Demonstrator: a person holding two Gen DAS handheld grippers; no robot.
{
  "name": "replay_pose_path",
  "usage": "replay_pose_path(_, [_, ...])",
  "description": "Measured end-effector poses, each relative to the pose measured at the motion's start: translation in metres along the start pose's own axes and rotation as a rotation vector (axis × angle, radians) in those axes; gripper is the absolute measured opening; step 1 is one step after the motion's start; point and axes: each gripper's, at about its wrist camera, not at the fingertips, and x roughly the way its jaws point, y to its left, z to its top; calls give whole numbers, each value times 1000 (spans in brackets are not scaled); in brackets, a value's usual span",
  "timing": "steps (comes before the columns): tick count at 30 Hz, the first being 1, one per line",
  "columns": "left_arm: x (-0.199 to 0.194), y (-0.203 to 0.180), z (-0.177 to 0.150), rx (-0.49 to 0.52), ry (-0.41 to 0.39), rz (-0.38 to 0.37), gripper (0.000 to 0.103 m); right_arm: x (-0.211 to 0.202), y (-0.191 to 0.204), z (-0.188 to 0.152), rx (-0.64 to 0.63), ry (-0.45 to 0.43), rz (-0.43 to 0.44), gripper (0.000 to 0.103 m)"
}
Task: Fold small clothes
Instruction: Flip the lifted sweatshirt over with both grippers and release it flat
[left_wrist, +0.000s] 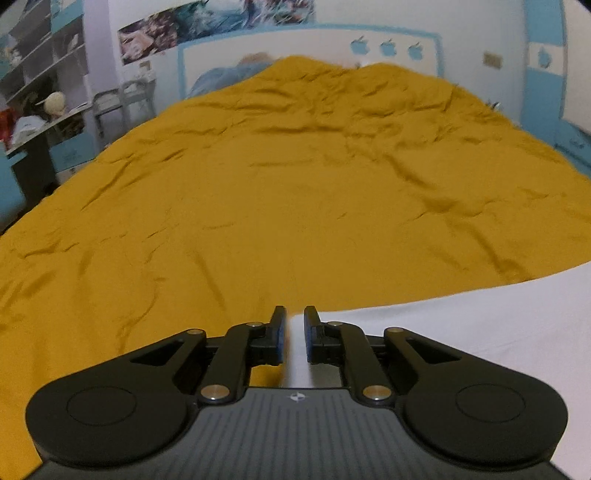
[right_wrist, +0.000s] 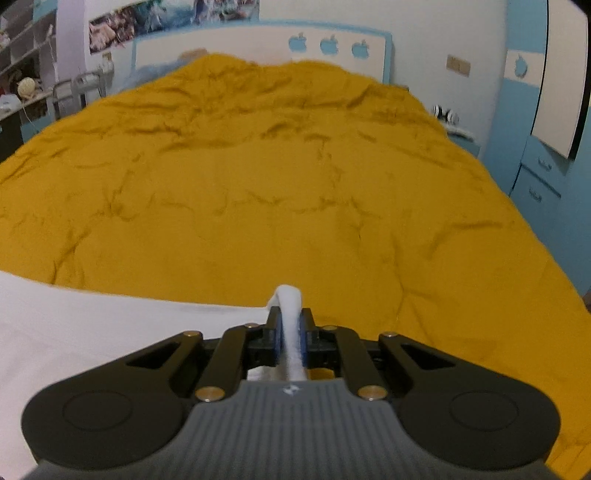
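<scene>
Folding of a white garment (right_wrist: 110, 332) was seen at an early stage on a bed covered by a mustard-yellow duvet (right_wrist: 258, 184).

A bunched edge of the white cloth was pinched between the narrowly set fingers of the right gripper (right_wrist: 291, 334), with the rest spread flat to its left on the duvet. The left gripper (left_wrist: 294, 334) was held low at the garment's opposite edge, its fingers narrowly parted with white cloth (left_wrist: 461, 325) visible in the gap; whether that cloth was actually gripped could not be told. No finished fold was visible, so most of the folding was judged to be left.
</scene>
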Motion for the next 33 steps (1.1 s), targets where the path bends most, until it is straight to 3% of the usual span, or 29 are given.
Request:
replay_pose_path(2, [-8, 10, -2, -18, 3, 15, 23, -8, -3, 1, 4, -15, -42, 13])
replay_pose_path(6, [-35, 34, 0, -90, 2, 5, 25, -35, -21, 5, 46, -12, -56, 14])
replay_pose_path(11, [-83, 36, 2, -56, -7, -69, 25, -93, -27, 0, 63, 9, 41, 14])
replay_pose_path(16, [-138, 15, -11, -14, -3, -150, 25, -159, 2, -26, 23, 42, 148, 15])
replay_pose_path(20, [-171, -12, -44, 42, -6, -140, 25, -204, 40, -59, -58, 42, 220, 27])
replay_pose_path(23, [-180, -21, -75, 67, 18, -118, 25, -225, 63, -98, -159, 30, 167, 31])
replay_pose_path(25, [-180, -16, -96, 54, 51, -87, 23, -228, 64, -127, -210, 40, 84, 31])
replay_pose_path(28, [-173, -1, -121, 15, 100, -33, 20, -228, 39, -159, -144, 91, 0, 31])
replay_pose_path(33, [-162, 11, -142, -24, 114, -47, 19, -231, 5, -192, 5, 133, 20, 30])
